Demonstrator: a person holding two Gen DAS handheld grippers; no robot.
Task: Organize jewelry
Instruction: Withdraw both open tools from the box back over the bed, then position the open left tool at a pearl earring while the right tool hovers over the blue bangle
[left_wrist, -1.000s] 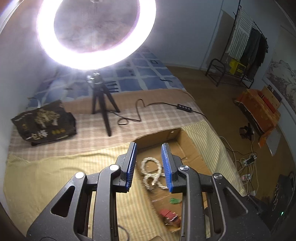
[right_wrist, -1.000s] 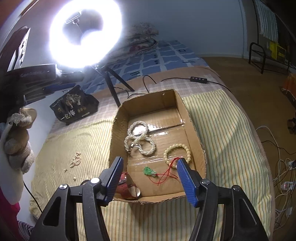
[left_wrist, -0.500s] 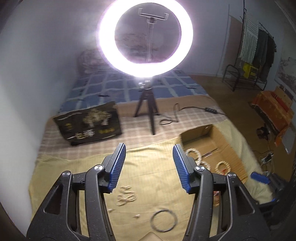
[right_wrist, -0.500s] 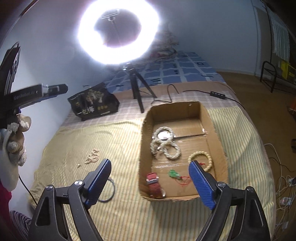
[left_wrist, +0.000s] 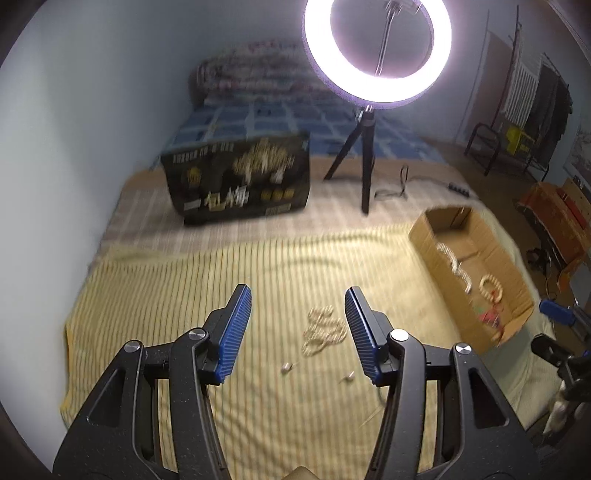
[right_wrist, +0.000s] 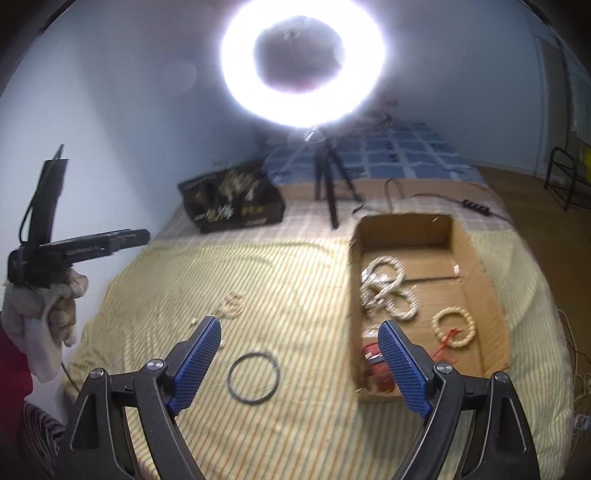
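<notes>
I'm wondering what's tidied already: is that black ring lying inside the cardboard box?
No, the black ring lies on the striped bedcover, outside the cardboard box.

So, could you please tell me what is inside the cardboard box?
Inside the cardboard box: a pearl necklace, a cream bead bracelet and something red, partly hidden behind the right gripper.
</notes>
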